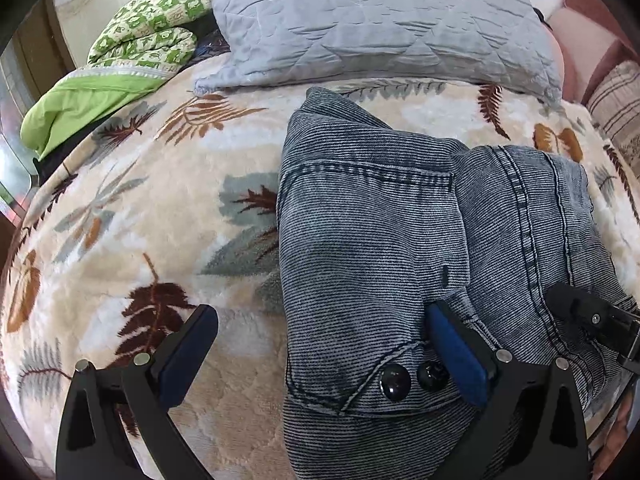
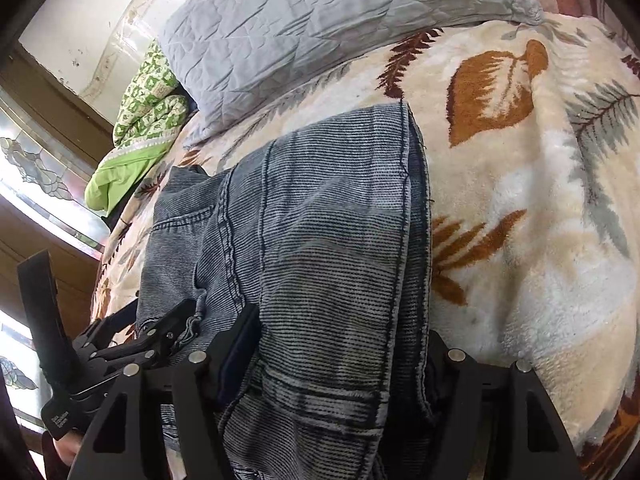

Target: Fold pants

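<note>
The faded grey-blue corduroy pants (image 1: 372,240) lie folded into a thick bundle on the leaf-print blanket (image 1: 120,220), centre-right of frame, below the grey pillow (image 1: 360,20). The left gripper (image 1: 324,340) fingers are spread wide, released; the right gripper (image 2: 340,352) fingers straddle the bundle's near end, though whether they press it I cannot tell.

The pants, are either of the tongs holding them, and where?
The right tongs clamp the folded pants at the near end. The left tongs are open, holding nothing.

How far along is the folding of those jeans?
Mostly done, it seems: the jeans lie on the blanket as a layered bundle. In hand: the right gripper has folded denim between its fingers, while the left gripper stands wide open over the buttoned pocket end. Left: probably releasing and tidying the uneven overlap.
</note>
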Motion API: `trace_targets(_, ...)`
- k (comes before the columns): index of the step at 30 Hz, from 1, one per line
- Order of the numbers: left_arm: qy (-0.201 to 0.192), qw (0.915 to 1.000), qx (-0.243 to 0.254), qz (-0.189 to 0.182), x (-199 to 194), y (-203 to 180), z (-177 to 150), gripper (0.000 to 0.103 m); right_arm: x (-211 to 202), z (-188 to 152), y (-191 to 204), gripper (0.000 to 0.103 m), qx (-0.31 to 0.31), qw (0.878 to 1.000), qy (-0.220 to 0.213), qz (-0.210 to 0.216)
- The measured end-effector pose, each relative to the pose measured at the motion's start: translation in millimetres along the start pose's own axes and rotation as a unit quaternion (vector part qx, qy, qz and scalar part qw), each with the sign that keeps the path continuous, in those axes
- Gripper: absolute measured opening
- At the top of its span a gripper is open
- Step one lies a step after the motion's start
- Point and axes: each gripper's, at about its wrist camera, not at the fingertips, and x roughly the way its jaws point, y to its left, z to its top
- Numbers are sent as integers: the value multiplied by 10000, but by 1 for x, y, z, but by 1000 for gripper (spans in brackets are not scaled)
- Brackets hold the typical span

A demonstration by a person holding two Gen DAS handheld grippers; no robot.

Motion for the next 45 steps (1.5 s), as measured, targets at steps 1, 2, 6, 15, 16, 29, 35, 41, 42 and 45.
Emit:
trace_targets(1,31,10000,22,34,0,-1,1,103,0,0,0,71,5,10000,-10,-3)
trace_targets(2,44,10000,28,49,-1,-1,1,103,0,-1,0,71,5,10000,-24,-13)
trace_targets(6,-17,10000,40,70,-2,0,-1,103,-2,-5,0,71,25,10000,-75,-17)
trace_targets(15,-49,10000,60,-17,-1,1,0,103,-4,-5,-2,71,117,9999,-76,-47)
trace_targets(16,-36,10000,55,-68,0,2,0,103,-4,-5,-2,71,109,9999,-81,-62)
trace_targets(29,70,9995,56,-313,7,5,4,103,-3,-6,-3,71,120,9998,-166,-23)
trace_targets(35,-79,9990,-145,-415,-7,13,2,103,-2,5,4,74,395,9990,-86,-191)
trace_targets(41,-1406,9899,-119,-143,-88,16,-11,103,-52,5,1,74,602,9929,-839,-597)
trace_targets(42,-1507,9885,-106,-101,-96,16,-14,103,-68,2,0,74,604,9895,-1111,-707)
trace_targets(45,-1690,9856,-82,19,-116,16,-32,103,-103,-4,-12,74,819,9815,-1611,-631)
